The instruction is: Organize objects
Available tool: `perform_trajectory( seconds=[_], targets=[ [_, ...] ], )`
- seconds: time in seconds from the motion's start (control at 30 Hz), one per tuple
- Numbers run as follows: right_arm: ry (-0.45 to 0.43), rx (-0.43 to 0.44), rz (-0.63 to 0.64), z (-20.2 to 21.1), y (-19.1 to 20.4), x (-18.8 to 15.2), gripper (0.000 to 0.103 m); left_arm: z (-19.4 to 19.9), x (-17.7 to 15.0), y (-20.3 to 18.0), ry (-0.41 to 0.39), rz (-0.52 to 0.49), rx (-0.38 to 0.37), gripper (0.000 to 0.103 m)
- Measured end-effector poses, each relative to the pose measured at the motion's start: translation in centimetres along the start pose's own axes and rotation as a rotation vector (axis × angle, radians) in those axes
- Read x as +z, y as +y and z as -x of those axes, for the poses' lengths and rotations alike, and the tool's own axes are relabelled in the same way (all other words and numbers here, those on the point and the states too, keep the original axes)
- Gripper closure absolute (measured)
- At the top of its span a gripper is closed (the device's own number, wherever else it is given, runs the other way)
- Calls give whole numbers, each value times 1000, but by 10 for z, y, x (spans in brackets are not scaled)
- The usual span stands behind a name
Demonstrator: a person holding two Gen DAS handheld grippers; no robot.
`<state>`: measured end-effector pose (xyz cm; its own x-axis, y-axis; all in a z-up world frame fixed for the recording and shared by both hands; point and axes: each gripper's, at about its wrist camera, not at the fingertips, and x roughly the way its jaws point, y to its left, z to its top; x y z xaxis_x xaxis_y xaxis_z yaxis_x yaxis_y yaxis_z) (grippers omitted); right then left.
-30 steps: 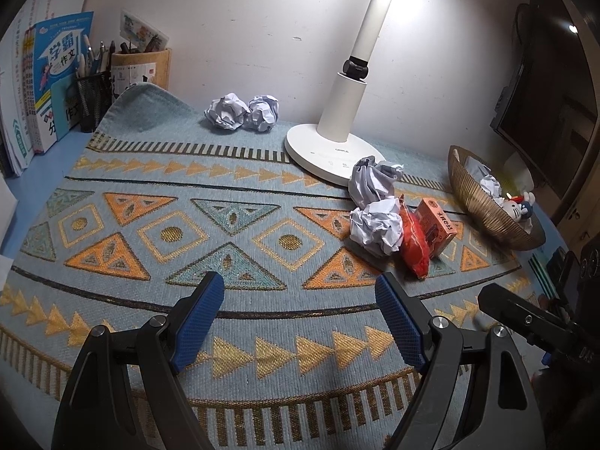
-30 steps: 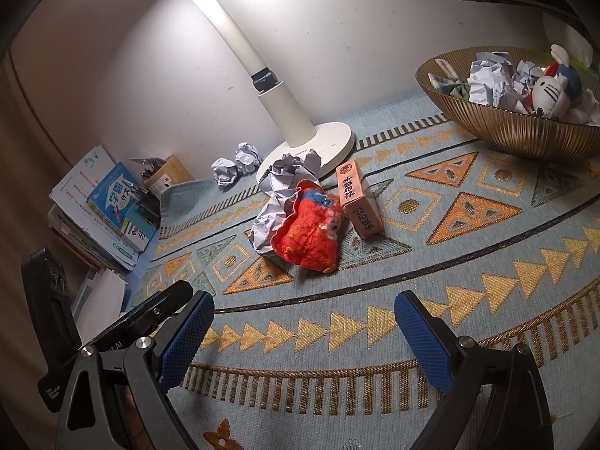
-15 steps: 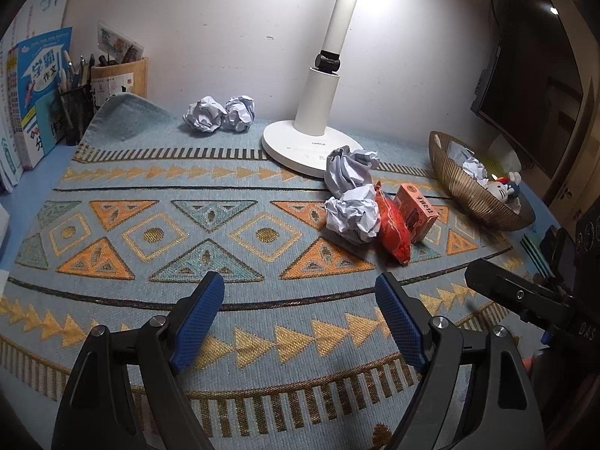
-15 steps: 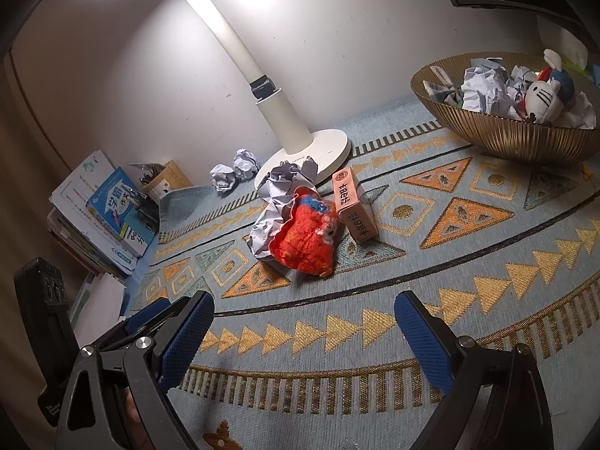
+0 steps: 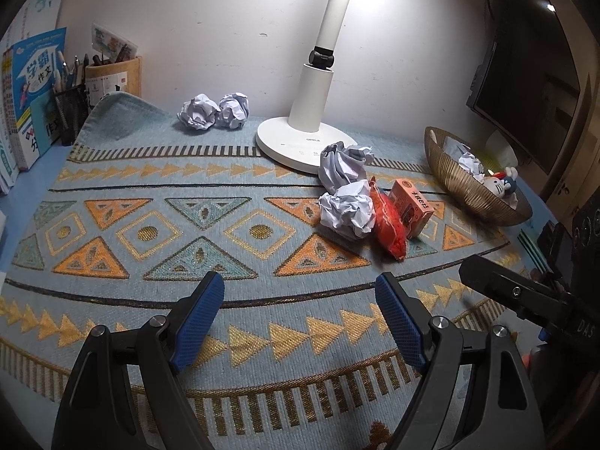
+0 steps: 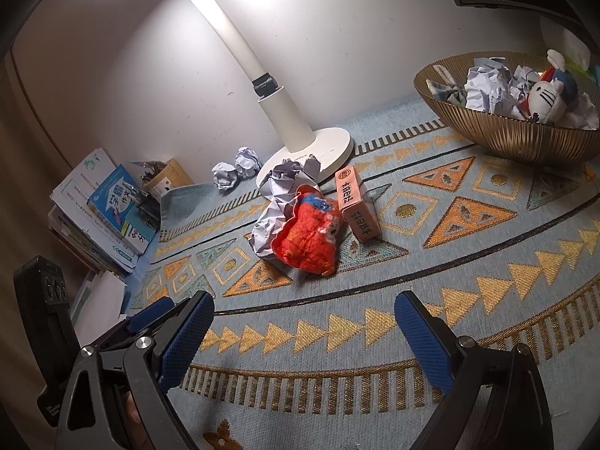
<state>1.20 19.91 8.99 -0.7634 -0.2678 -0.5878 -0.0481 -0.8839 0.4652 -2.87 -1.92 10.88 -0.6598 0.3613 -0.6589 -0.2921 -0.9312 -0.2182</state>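
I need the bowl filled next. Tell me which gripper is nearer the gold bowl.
Right. The right gripper hovers over the mat with the gold bowl ahead to its right. The left gripper sits farther left, on the other side of the right one, jaws open.

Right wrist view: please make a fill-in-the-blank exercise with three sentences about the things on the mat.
1. The toy cat lies in the ____.
2. The orange box lies right of the red ____.
3. Two paper balls lie left of the ____ base.

Missing words: bowl; bag; lamp
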Motion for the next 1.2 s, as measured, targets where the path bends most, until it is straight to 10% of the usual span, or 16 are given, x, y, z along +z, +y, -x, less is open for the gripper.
perform_trajectory(
  seconds=[0.53,0.83,1.2],
  targets=[
    [-8,-9,-4,2,-2,-1,6,6,31,30,70,75,-41,21],
    [85,-172,47,-22,6,50,37,-62,73,-2,166,-39,-226,22],
    [103,-294,98,-88,-6,63,63,-93,62,-6,205,-29,-221,26]
  ],
)
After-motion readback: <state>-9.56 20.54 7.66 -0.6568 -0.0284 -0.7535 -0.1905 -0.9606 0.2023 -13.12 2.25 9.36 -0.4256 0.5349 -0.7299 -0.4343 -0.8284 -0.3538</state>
